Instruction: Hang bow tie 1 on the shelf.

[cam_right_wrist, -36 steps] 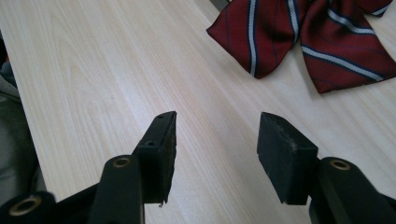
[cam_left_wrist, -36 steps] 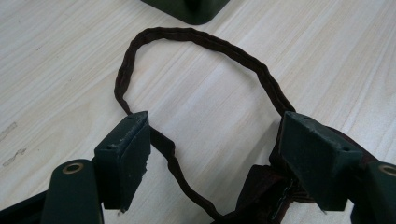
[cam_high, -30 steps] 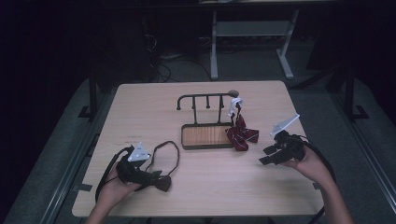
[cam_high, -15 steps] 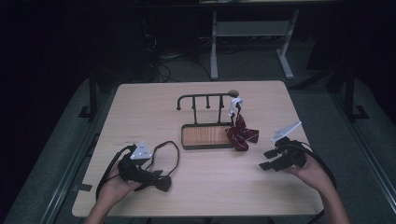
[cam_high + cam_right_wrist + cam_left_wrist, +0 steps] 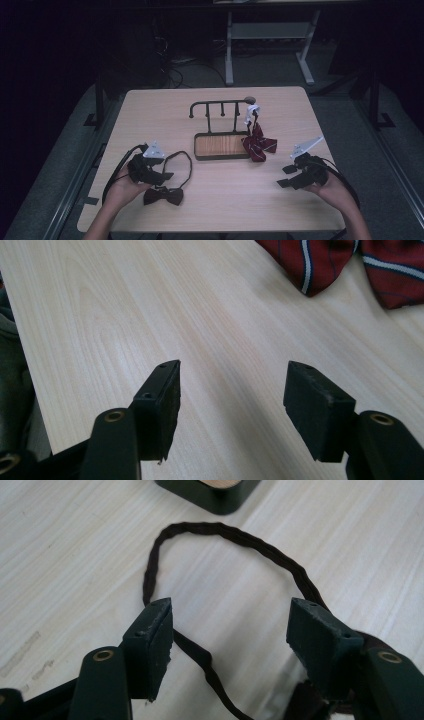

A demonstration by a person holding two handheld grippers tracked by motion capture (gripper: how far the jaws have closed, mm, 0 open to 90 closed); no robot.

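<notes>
Left gripper (image 5: 161, 176) hovers over the dark bow tie (image 5: 163, 195) near the table's (image 5: 220, 210) front edge, jaws spread and just closing in, strap (image 5: 200, 655) between them, unpinched. Best to drop low and nip that strap squarely. Right gripper (image 5: 284, 176) waits spread, just opening, empty. Farther back, the hook rack (image 5: 220, 127) carries a red striped tie (image 5: 257, 145).

The counter (image 5: 150, 115), a pale wood-grain top, is carrying a handful of things. Near its middle a dark rack (image 5: 222, 131) with a wooden tray base is standing, its top rail running across. A red striped bow tie (image 5: 259, 145) is lying against the rack's right end, touching the tray. Toward the near left a dark brown bow tie (image 5: 163, 195) is lying flat, its thin strap (image 5: 225, 530) looping out over the bare wood toward the rack.
</notes>
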